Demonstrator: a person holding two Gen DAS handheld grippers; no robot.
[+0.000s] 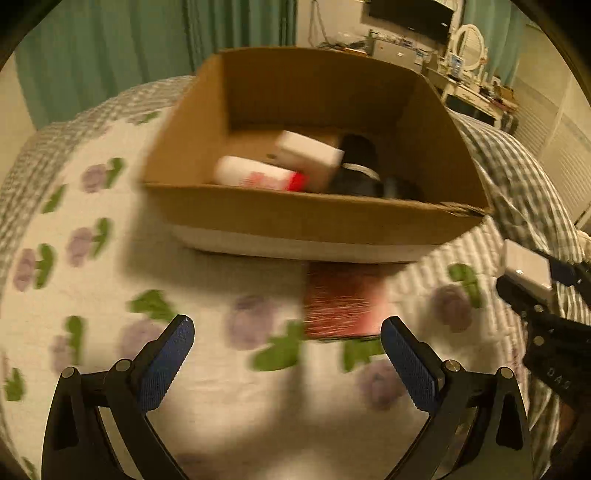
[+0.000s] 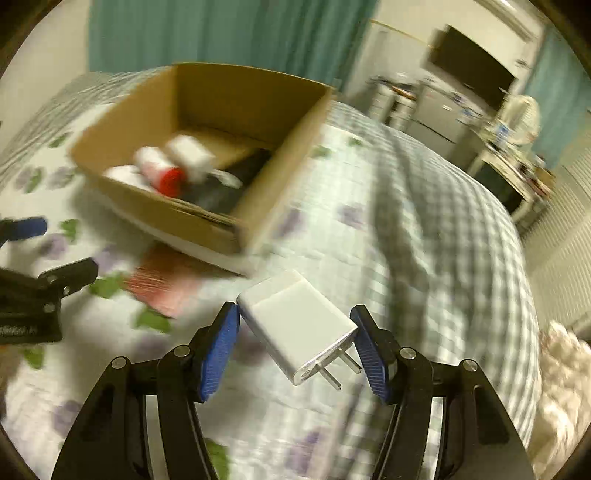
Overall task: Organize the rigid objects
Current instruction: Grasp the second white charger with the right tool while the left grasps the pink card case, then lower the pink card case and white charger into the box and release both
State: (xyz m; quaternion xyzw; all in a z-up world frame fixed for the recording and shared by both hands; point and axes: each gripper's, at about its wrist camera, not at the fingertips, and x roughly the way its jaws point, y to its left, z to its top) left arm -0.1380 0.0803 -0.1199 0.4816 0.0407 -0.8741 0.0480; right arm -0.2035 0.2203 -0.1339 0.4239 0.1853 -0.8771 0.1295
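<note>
My right gripper (image 2: 295,317) is shut on a white plug charger (image 2: 295,321), prongs pointing toward the camera, held above the bed; it also shows at the right edge of the left wrist view (image 1: 526,267). An open cardboard box (image 1: 314,214) stands on the bed and holds a white box (image 1: 310,153), a white bottle with a red cap (image 1: 258,175) and a black object (image 1: 358,170). A red flat packet (image 1: 343,299) lies on the bed in front of the box. My left gripper (image 1: 288,328) is open and empty above the bedspread, just short of the packet.
The bed has a floral quilt (image 1: 92,258) and a checked blanket (image 2: 443,229) at the right. Green curtains (image 1: 110,48) hang behind. A dresser with a mirror (image 1: 469,44) and a wall screen (image 1: 413,14) stand at the far right.
</note>
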